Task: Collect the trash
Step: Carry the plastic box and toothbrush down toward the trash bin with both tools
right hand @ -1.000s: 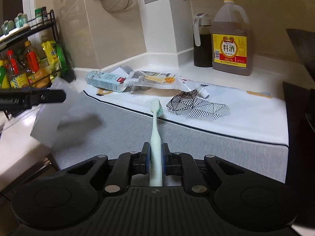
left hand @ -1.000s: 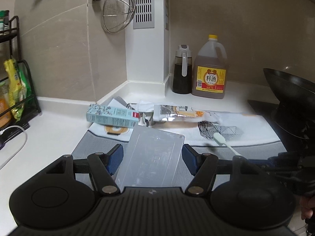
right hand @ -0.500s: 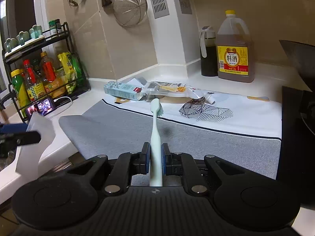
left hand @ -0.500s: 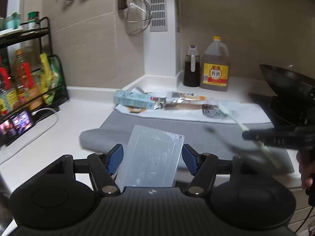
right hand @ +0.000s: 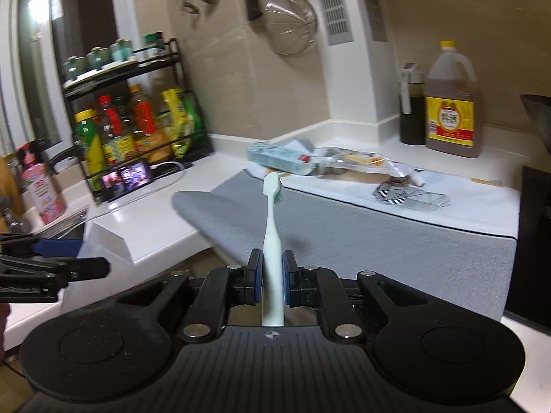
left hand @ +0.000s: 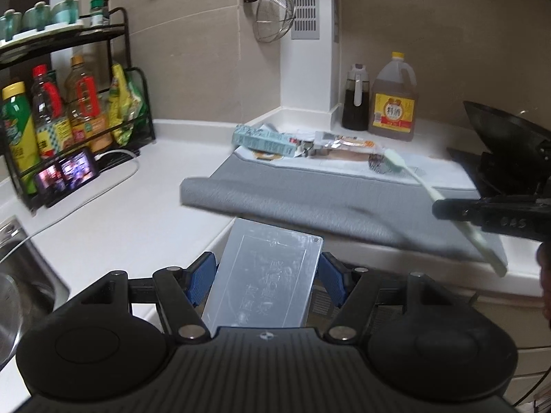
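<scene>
White surface (left hand: pixel 131 206) ahead of both my tools, grey mat (left hand: pixel 310 189) draped over its edge. On mat's far side: pale-blue carton (right hand: pixel 279 156), silver wrapper (right hand: pixel 361 160), patterned black-white wrapper (right hand: pixel 409 192). My left tool (left hand: pixel 267 275) clamps clear flat plastic package (left hand: pixel 265 278), faint embossed print, between blue pads. My right tool (right hand: pixel 272 277) pinches mint toothbrush (right hand: pixel 272 220) by handle, bristled head pointing away. Only right view shows pink bottle (right hand: pixel 41 189) far left; left view shows wok (left hand: pixel 502 137) at right.

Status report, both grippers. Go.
Left gripper shut on clear tray. Right gripper shut on toothbrush. Box and wrappers on mat. Nothing blocking.
</scene>
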The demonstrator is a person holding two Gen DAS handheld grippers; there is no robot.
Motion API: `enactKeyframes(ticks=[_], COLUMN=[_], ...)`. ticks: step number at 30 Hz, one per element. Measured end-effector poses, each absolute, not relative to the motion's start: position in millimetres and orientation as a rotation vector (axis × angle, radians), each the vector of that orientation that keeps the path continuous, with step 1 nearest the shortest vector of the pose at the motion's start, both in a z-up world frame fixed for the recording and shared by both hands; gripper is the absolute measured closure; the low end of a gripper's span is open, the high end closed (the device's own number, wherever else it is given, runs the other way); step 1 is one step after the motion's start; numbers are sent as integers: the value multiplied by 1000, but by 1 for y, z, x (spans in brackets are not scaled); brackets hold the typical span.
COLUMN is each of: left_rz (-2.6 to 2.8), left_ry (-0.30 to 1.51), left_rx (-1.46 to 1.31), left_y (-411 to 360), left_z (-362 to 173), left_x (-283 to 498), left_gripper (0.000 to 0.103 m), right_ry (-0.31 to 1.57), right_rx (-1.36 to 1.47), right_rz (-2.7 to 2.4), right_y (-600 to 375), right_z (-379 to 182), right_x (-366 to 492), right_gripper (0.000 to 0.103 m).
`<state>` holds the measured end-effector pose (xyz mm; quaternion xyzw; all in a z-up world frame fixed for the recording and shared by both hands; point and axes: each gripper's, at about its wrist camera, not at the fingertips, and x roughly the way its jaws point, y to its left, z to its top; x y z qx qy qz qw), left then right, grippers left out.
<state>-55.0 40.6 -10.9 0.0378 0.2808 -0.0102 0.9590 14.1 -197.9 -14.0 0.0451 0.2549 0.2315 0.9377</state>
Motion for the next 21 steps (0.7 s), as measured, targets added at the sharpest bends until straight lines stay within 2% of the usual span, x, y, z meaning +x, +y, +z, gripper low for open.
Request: enactKeyframes(ticks=[10, 21], left_rz=[37, 30], left_ry=[656, 724], left_rx=[72, 55], left_y=[46, 45], left_z=[-42, -66], left_x=[-85, -98], left_gripper=[32, 32], right_ry=[555, 682], right_rx=[51, -4], right_rz=[605, 664], right_y=[-171, -139], right_z=[-12, -49], right_x=[-37, -58], right_gripper=[90, 90])
